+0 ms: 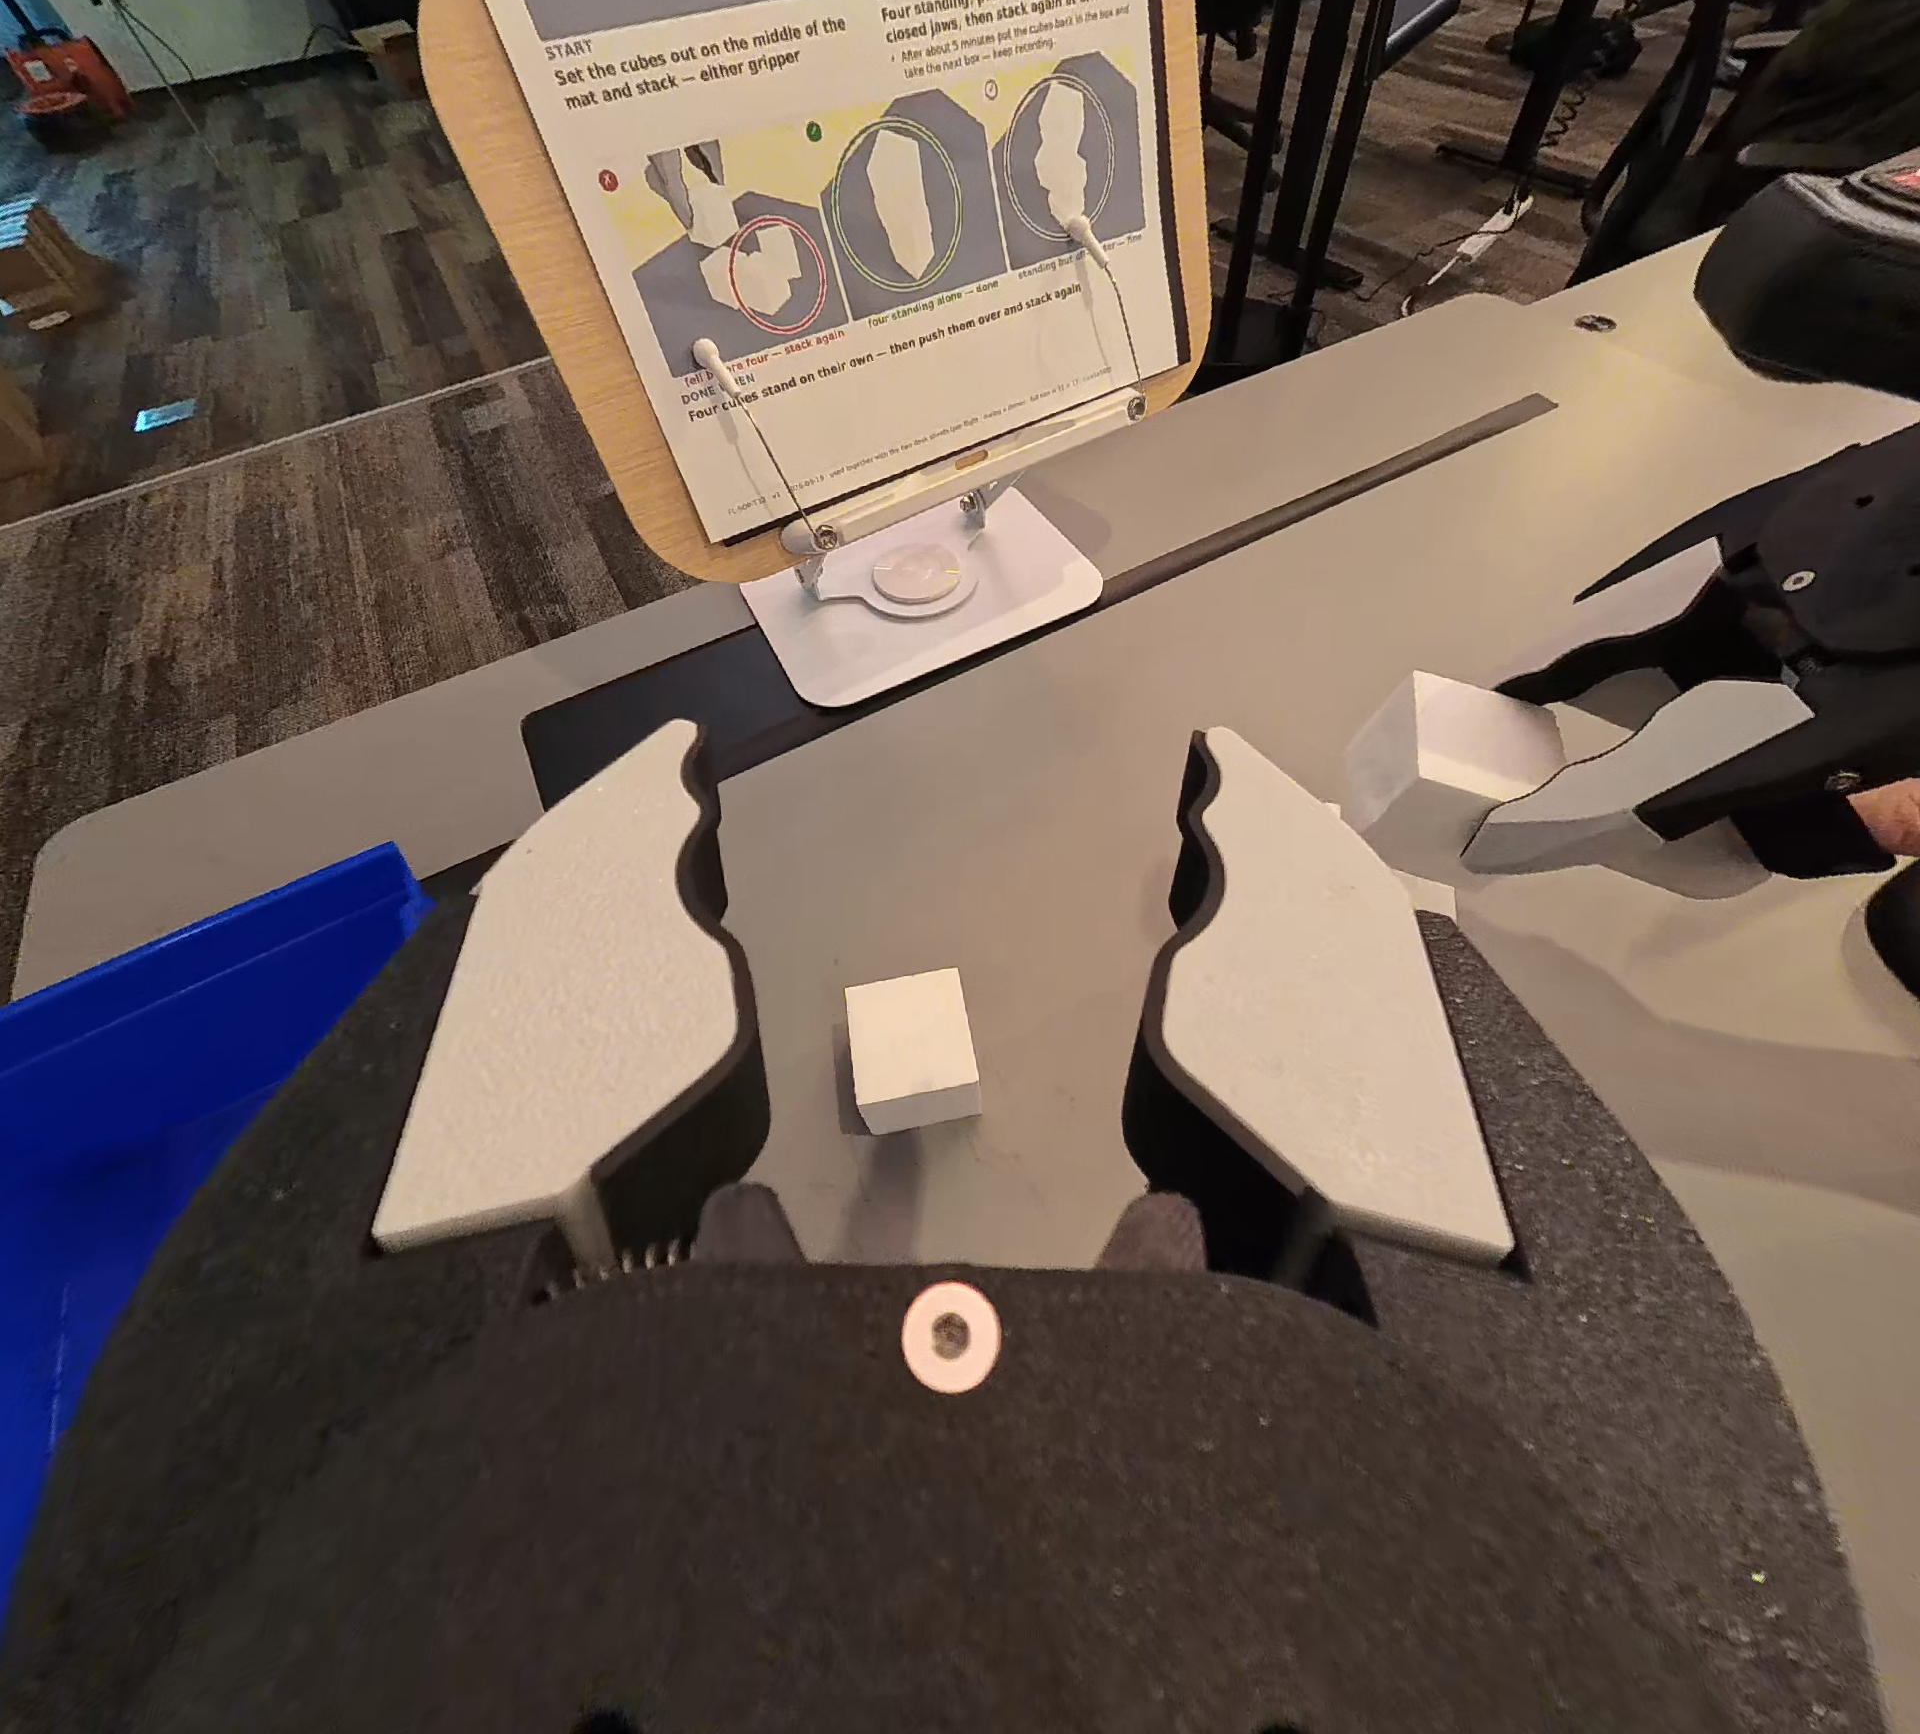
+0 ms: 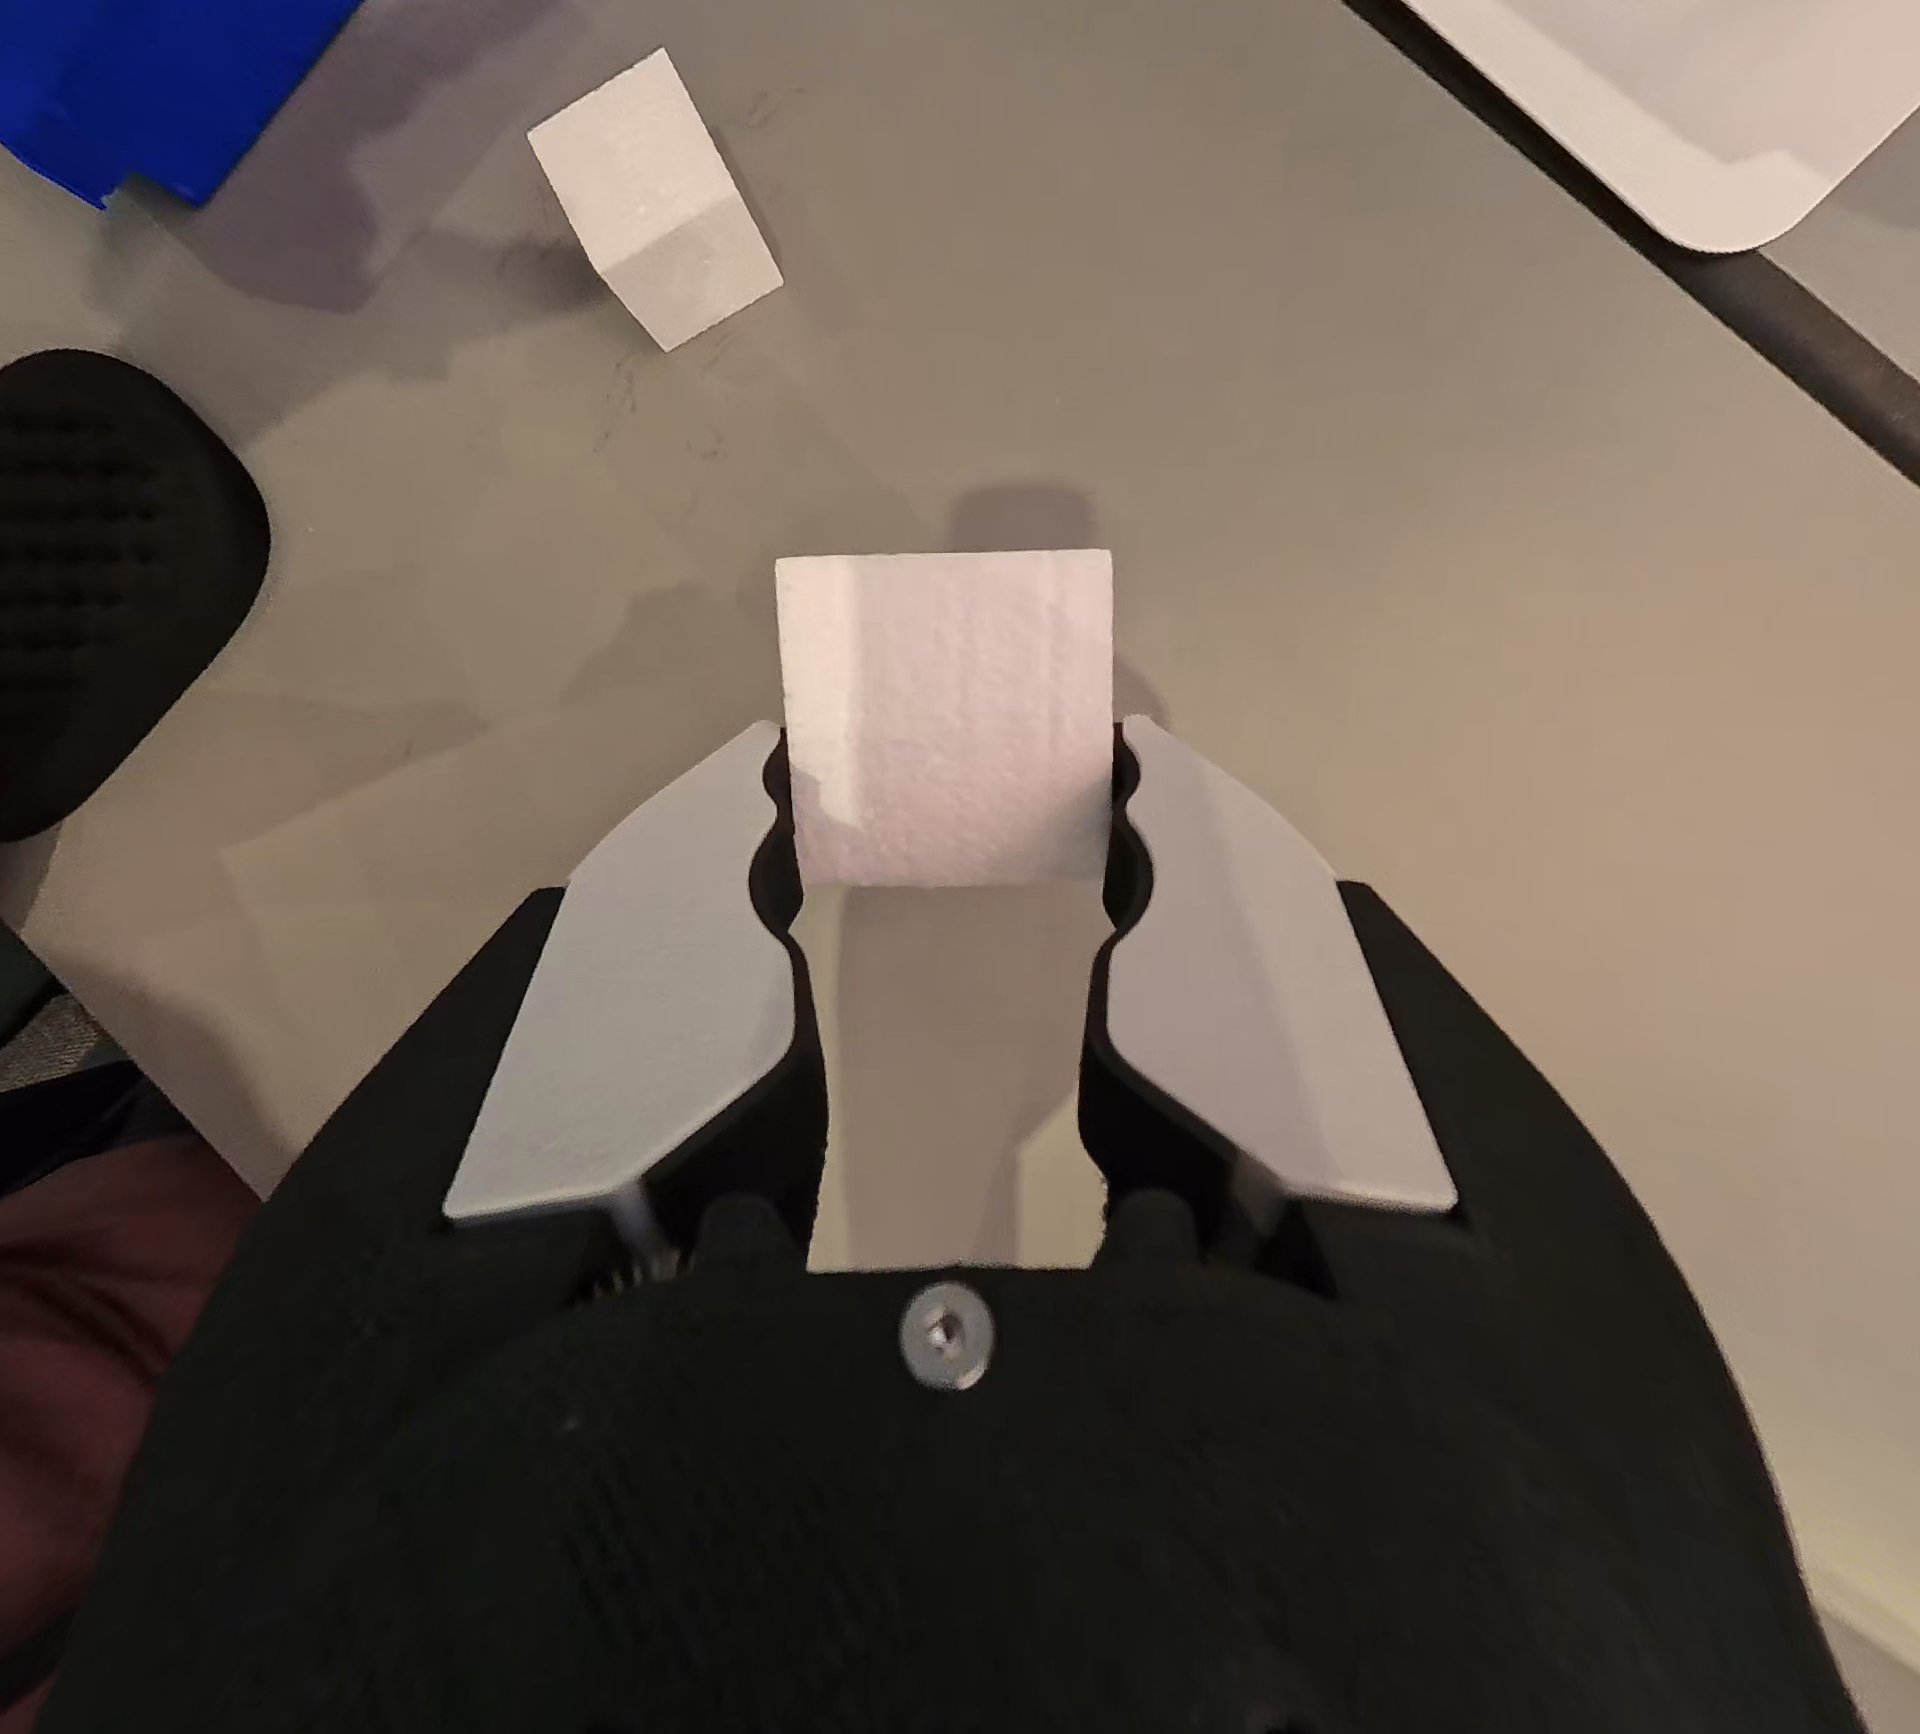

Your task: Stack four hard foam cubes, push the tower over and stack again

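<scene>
My right gripper (image 2: pixel 948 780) pinches a light, stiff foam cube (image 2: pixel 943 718) by its flat opposite sides. My left gripper (image 1: pixel 951 801) hovers, jaws wide, above a second cube (image 1: pixel 912 1048) on the tabletop (image 1: pixel 1039 801).

Printed instruction sheet (image 1: pixel 831 157) with headings, captions, coloured marks, on wooden stand (image 1: pixel 488 157), wording withheld

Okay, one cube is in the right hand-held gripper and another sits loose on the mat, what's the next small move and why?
Probably carry the held cube over the loose cube and lower it squarely on top. The right hand-held gripper already clamps it, nothing is stacked yet, and the left hand-held gripper hangs open above the loose one.
</scene>
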The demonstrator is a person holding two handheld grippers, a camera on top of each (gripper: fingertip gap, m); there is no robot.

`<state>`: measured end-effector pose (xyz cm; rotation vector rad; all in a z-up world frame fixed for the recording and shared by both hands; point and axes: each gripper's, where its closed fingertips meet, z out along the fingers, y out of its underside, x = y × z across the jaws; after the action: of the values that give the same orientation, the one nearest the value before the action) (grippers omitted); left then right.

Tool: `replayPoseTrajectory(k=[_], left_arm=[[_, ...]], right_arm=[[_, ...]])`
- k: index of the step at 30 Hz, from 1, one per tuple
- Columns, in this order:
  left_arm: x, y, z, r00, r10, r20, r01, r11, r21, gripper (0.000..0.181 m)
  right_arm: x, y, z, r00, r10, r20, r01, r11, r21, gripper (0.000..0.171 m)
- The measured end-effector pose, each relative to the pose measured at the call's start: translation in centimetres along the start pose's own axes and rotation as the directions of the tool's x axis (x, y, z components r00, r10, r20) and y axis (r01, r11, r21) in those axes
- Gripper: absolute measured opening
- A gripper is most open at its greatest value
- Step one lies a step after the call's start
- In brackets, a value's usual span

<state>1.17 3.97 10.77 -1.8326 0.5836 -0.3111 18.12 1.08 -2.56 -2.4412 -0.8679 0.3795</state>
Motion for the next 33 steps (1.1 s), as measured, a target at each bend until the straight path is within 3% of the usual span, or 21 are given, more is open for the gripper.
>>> replayPoseTrajectory(k=[23, 33], left_arm=[[0.2, 0.1, 0.5, 1.0, -0.003, -0.005, 0.003, 1.0, -0.006, 0.085], [-0.1, 1.9, 1.3, 1.0, -0.009, -0.008, 0.008, 0.995, -0.1, 0.092]], right_arm=[[-0.6, 0.9, 1.7, 0.999, -0.033, -0.016, 0.032, 0.997, -0.071, 0.058], [-1.3, -0.1, 0.3, 0.994, -0.103, -0.033, 0.104, 0.995, 0.005, 0.064]])
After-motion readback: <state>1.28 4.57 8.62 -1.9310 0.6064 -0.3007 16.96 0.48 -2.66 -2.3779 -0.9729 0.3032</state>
